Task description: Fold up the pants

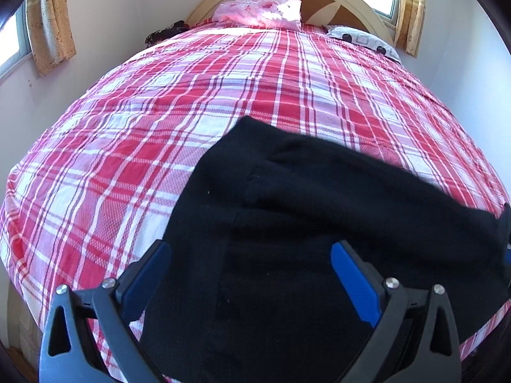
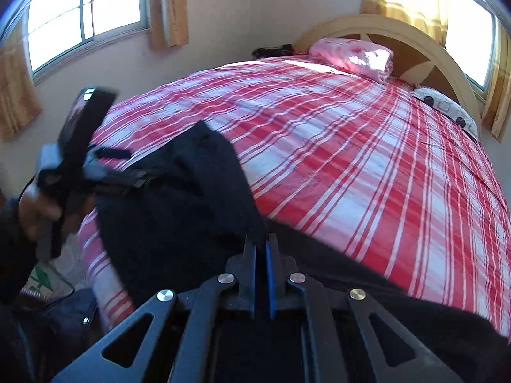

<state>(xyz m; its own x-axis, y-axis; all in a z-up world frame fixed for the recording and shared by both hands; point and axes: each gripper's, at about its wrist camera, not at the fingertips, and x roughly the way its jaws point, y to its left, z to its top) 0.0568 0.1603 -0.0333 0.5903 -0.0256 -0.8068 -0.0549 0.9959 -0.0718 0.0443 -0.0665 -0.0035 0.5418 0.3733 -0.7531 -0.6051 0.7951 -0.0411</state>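
Black pants (image 1: 287, 198) lie on the near part of a red and white plaid bed (image 1: 159, 134), partly doubled over. My left gripper (image 1: 252, 252) hovers over them, its blue pads (image 1: 351, 274) wide apart with only cloth below and nothing pinched. In the right wrist view the pants (image 2: 179, 217) run from the bed's left side to my right gripper (image 2: 262, 239). Its jaws are pressed together, and a raised edge of the black cloth meets the tips. A hand holds the blurred left gripper (image 2: 134, 169) over the pants' far end.
A pink pillow (image 1: 258, 11) and a patterned pillow (image 1: 361, 38) lie against the curved headboard (image 2: 399, 32). Curtained windows (image 2: 83, 12) flank the bed. The far plaid cover (image 2: 351, 146) is bare. A dark bag (image 2: 70, 312) sits on the floor at the bed's left.
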